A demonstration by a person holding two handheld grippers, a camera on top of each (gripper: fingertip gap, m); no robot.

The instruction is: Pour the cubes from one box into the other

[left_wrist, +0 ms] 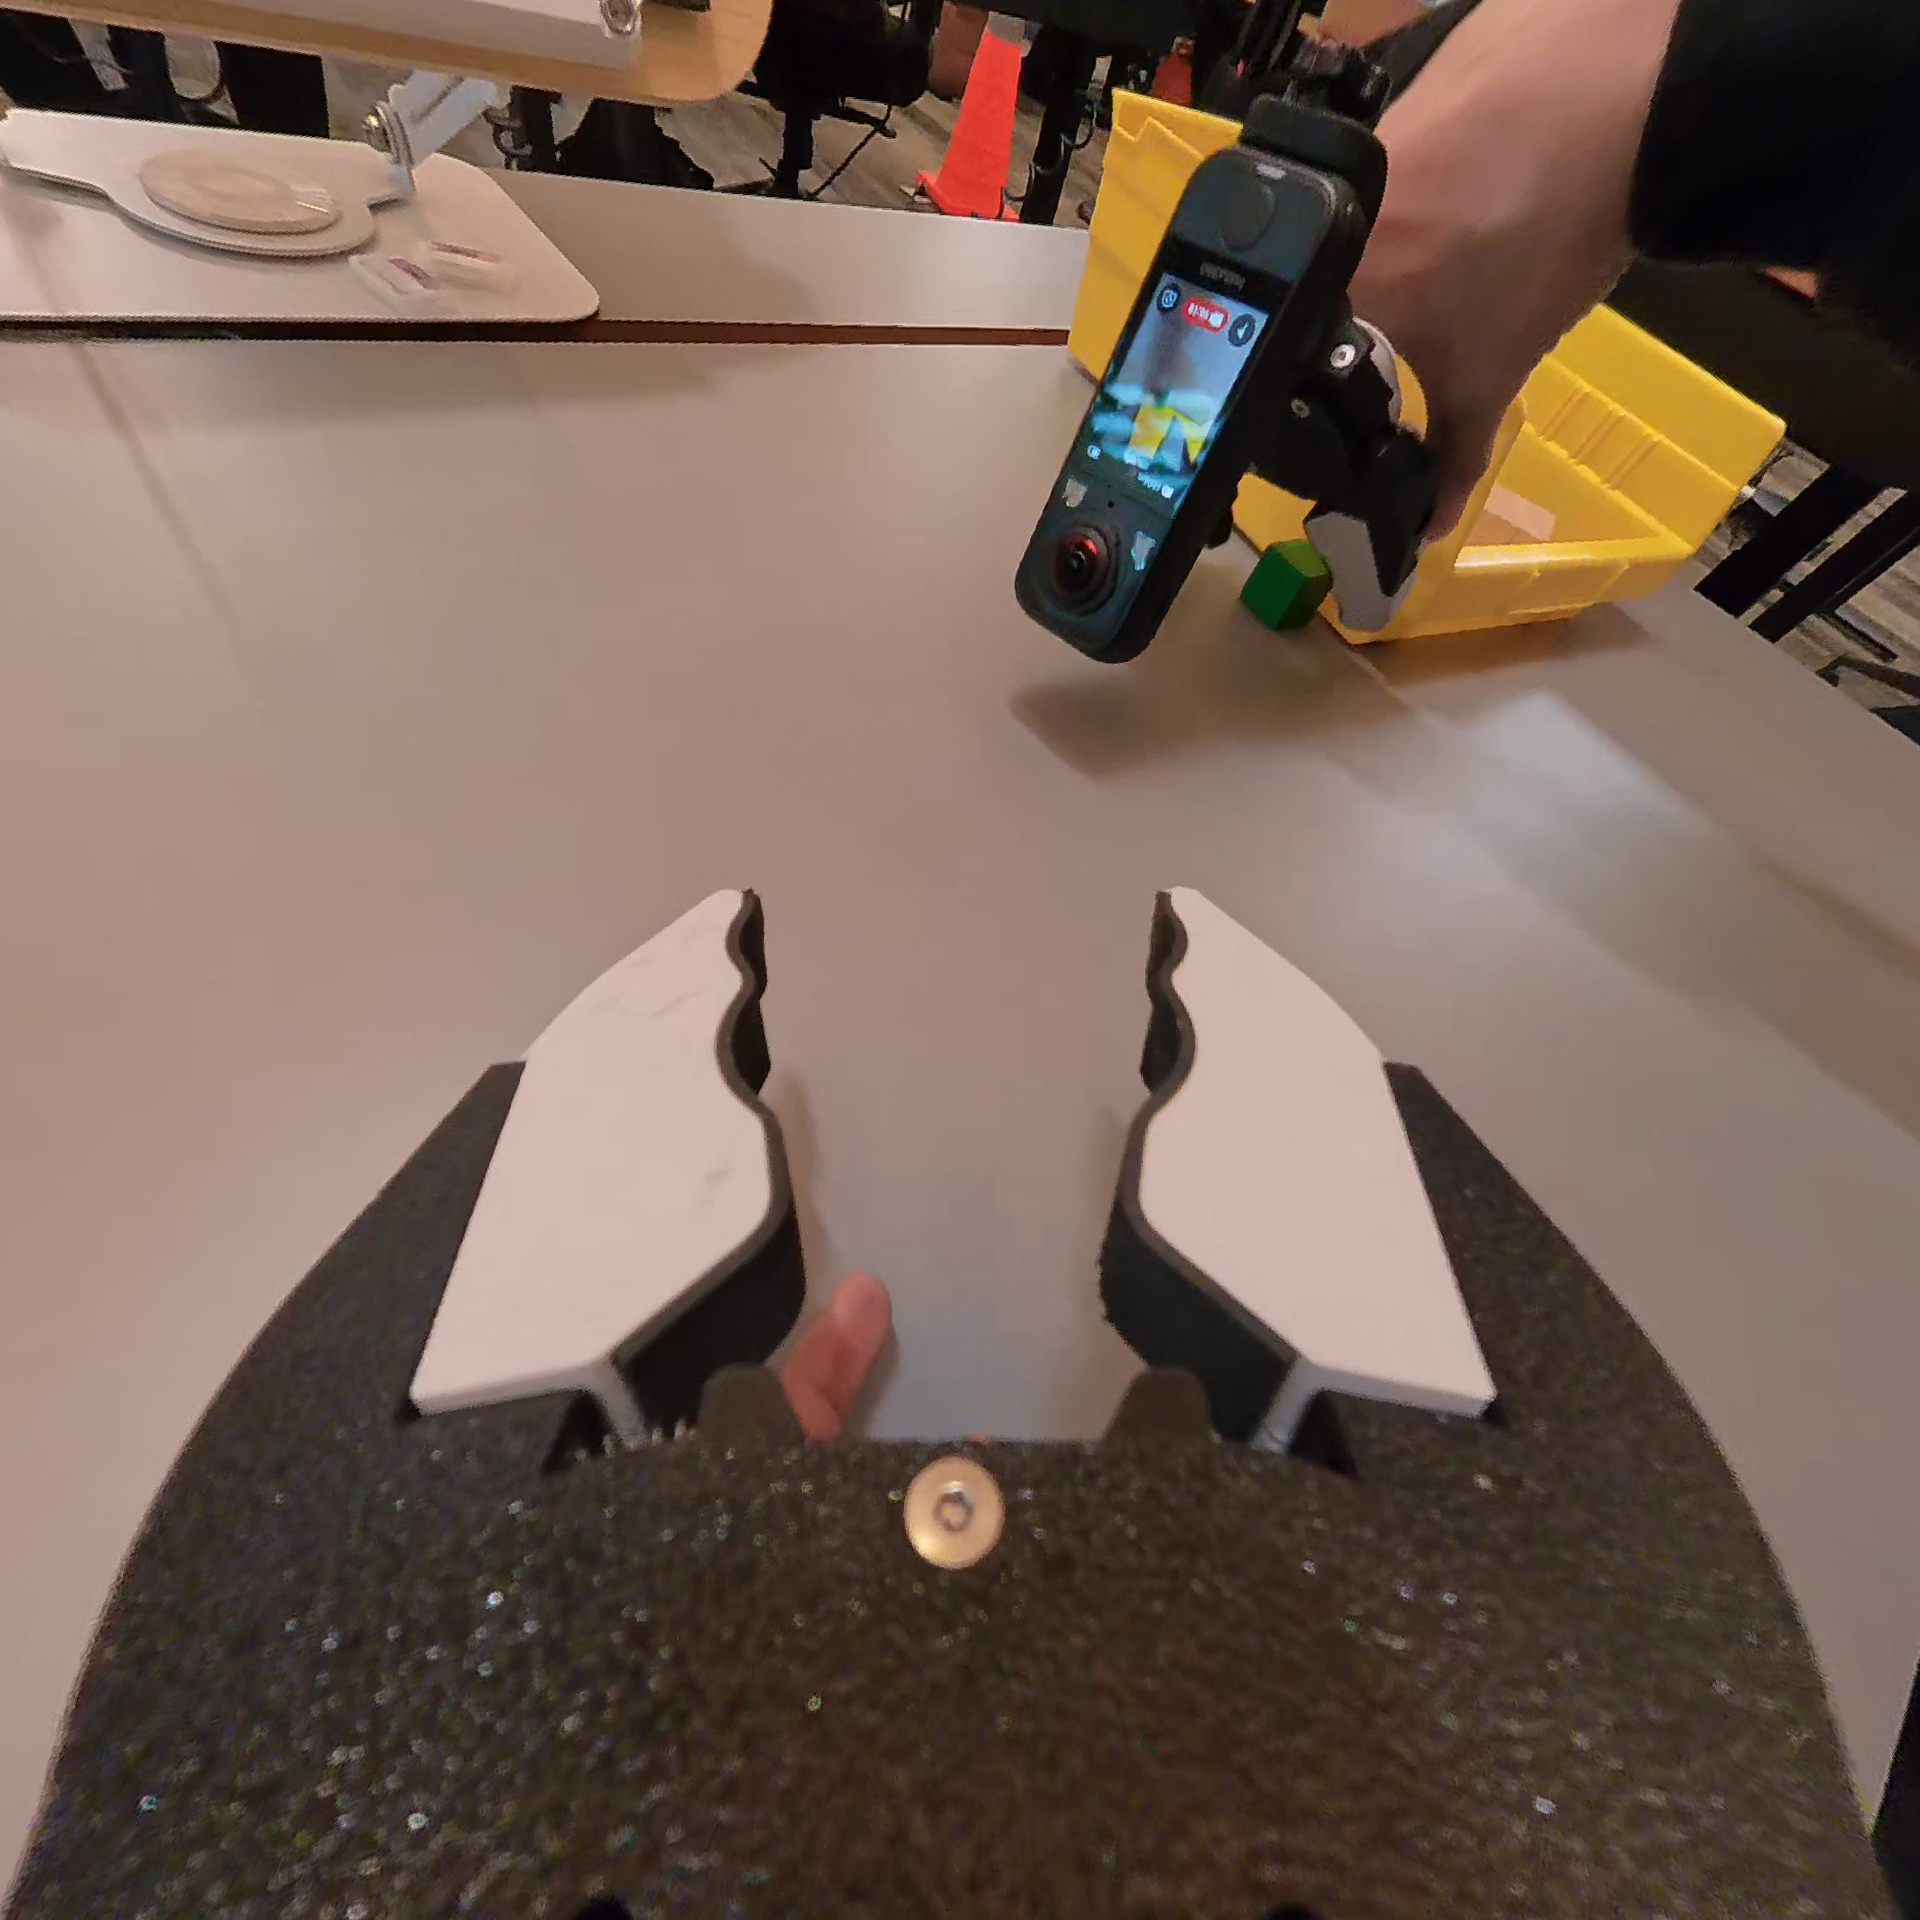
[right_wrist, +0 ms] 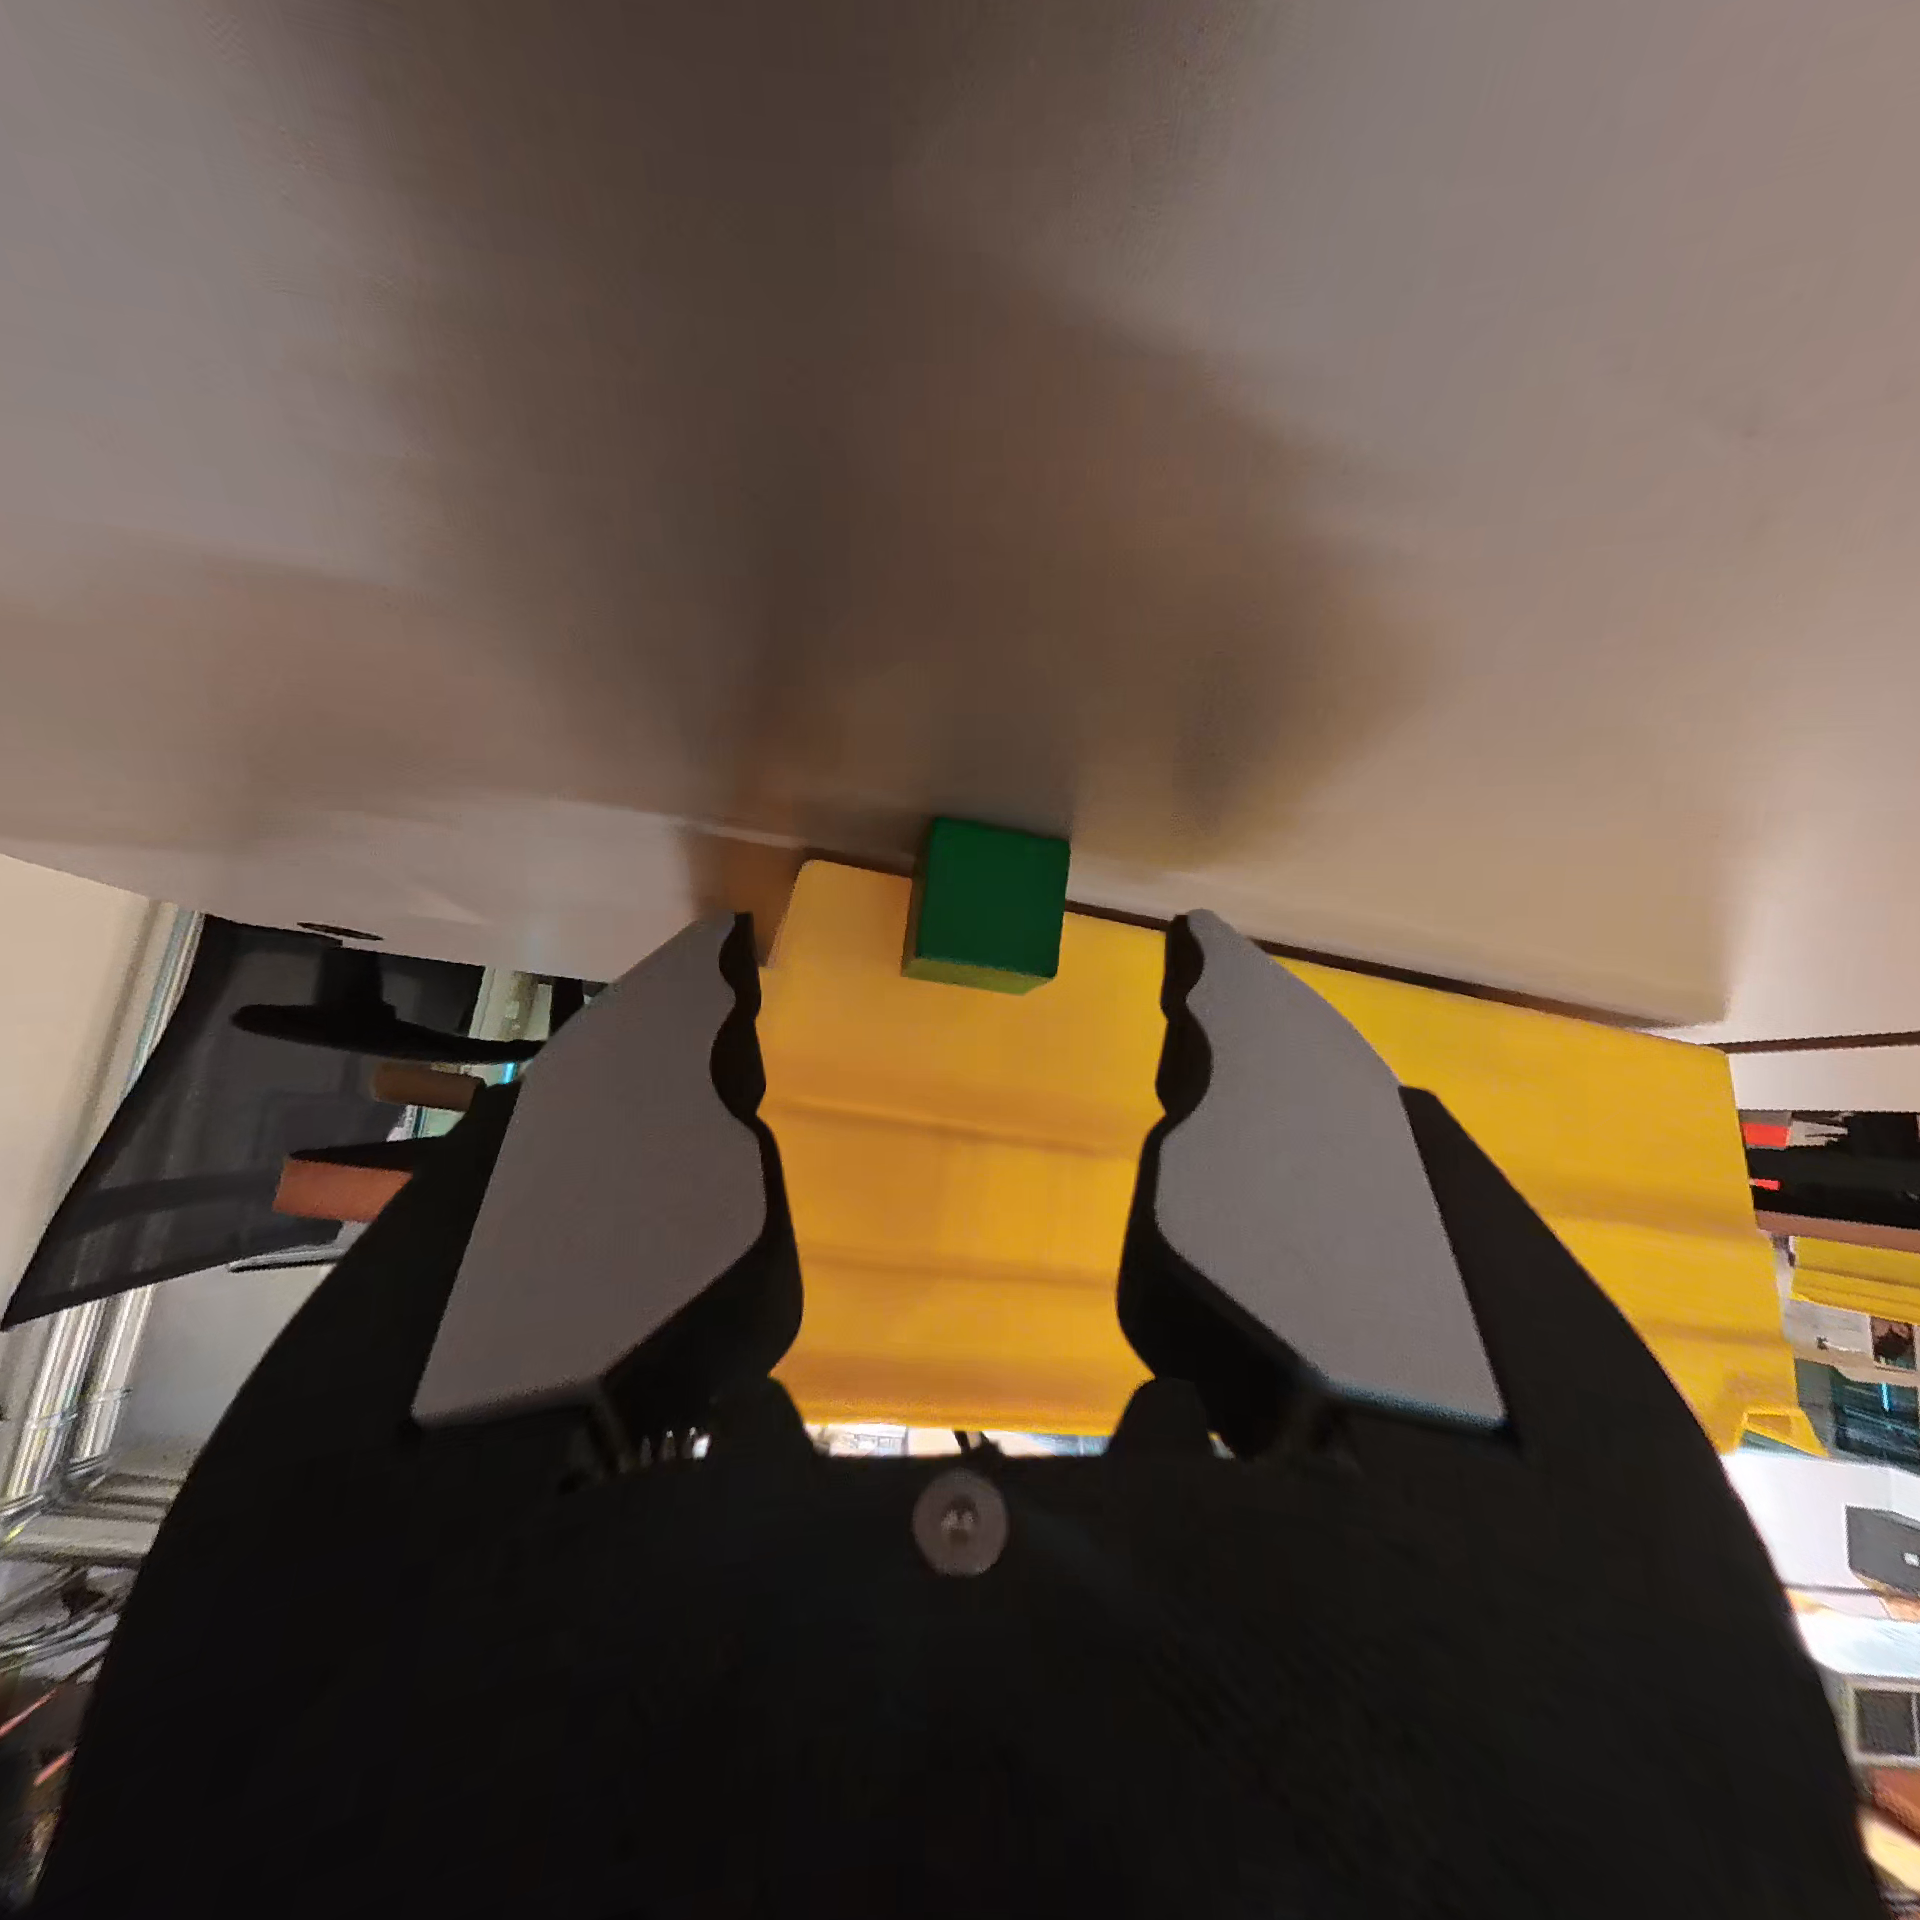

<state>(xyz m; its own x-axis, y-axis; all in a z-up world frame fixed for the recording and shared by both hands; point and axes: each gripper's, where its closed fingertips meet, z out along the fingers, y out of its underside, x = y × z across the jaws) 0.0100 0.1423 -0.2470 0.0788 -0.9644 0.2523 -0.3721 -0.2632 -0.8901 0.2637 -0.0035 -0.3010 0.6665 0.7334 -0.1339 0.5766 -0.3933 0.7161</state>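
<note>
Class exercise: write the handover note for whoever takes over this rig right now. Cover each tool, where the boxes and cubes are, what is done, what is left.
Left tool: open, empty, over bare table.
Right tool: open, empty, pointed at the green cube.
Green cube sits on the table against the near yellow box, outside it. A second yellow box stands behind.
Done: cannot tell whether pouring happened.
Left: probably pick up the stray cube and put it in a box.

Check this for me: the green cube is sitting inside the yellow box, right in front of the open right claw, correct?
Not quite. The green cube sits on the table just outside the yellow box, as the left wrist view shows. The right claw is open.
</note>
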